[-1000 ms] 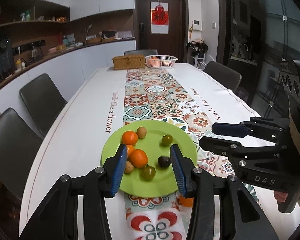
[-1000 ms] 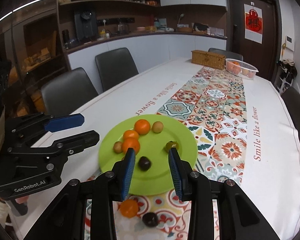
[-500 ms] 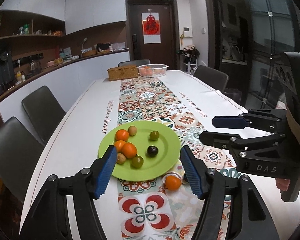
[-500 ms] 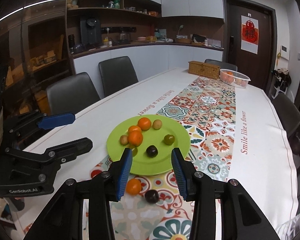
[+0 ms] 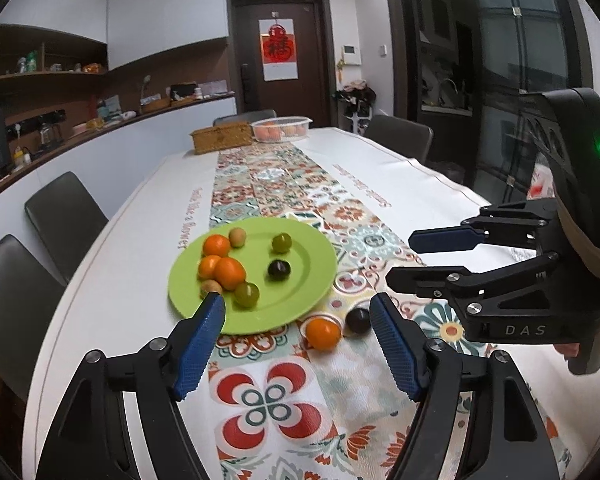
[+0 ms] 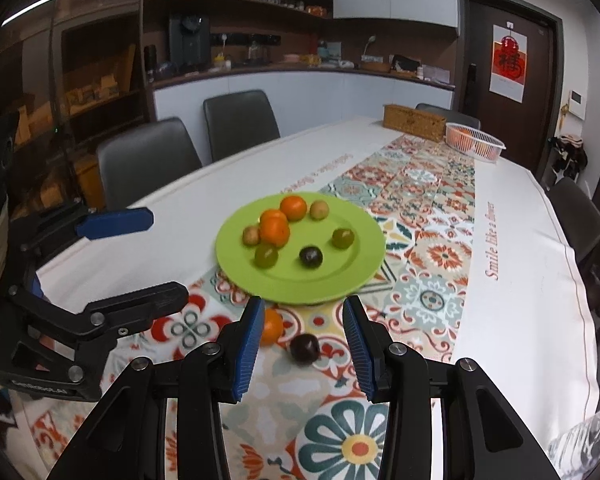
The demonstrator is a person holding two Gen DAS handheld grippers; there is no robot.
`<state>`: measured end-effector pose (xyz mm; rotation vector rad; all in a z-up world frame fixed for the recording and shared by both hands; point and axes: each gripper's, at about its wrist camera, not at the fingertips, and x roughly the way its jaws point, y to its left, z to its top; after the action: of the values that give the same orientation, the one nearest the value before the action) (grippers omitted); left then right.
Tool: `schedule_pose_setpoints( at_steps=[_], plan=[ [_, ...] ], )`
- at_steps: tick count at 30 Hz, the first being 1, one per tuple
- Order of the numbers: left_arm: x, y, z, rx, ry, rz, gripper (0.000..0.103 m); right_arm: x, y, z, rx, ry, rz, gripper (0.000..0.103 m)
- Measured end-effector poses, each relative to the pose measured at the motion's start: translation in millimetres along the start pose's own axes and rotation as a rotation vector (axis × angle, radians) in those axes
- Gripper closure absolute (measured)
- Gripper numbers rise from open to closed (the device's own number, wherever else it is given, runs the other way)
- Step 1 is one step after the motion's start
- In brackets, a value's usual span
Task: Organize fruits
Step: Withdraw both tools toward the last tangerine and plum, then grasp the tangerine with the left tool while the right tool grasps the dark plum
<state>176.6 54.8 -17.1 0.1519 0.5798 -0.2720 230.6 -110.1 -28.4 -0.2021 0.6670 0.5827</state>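
A green plate (image 5: 308, 276) (image 6: 360, 248) on the patterned runner holds several fruits: oranges (image 5: 229, 273), green ones (image 5: 247, 294), small brown ones and a dark plum (image 5: 279, 269). A loose orange (image 5: 322, 333) (image 6: 271, 326) and a dark plum (image 5: 358, 320) (image 6: 305, 349) lie on the runner just in front of the plate. My left gripper (image 5: 298, 340) is open and empty, above the near edge of the plate and the loose orange. My right gripper (image 6: 303, 344) is open and empty, with the loose plum in line between its fingers.
A wicker box (image 5: 222, 140) and a white basket of oranges (image 5: 281, 129) stand at the far end of the table. Dark chairs (image 6: 148, 160) line both long sides. The white tablecloth (image 6: 520, 280) spreads either side of the runner.
Both grippers have drawn back and risen from the plate, so the loose orange and plum in front of it have come into full view. The left gripper's jaws have opened wider.
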Motion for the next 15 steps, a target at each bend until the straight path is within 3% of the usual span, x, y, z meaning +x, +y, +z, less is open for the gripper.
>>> schedule_pose_setpoints(
  at_steps=[11,15],
  plan=[
    [26.0,-11.5,-16.4,0.114,0.074,-0.1,0.029,23.3,2.4,-20.2,-0.098,0.11,0.033,0.061],
    [39.3,-11.8,-17.5,0.147,0.103,-0.12,0.035,35.6,2.9,-22.7,-0.122,0.143,0.055,0.061]
  ],
)
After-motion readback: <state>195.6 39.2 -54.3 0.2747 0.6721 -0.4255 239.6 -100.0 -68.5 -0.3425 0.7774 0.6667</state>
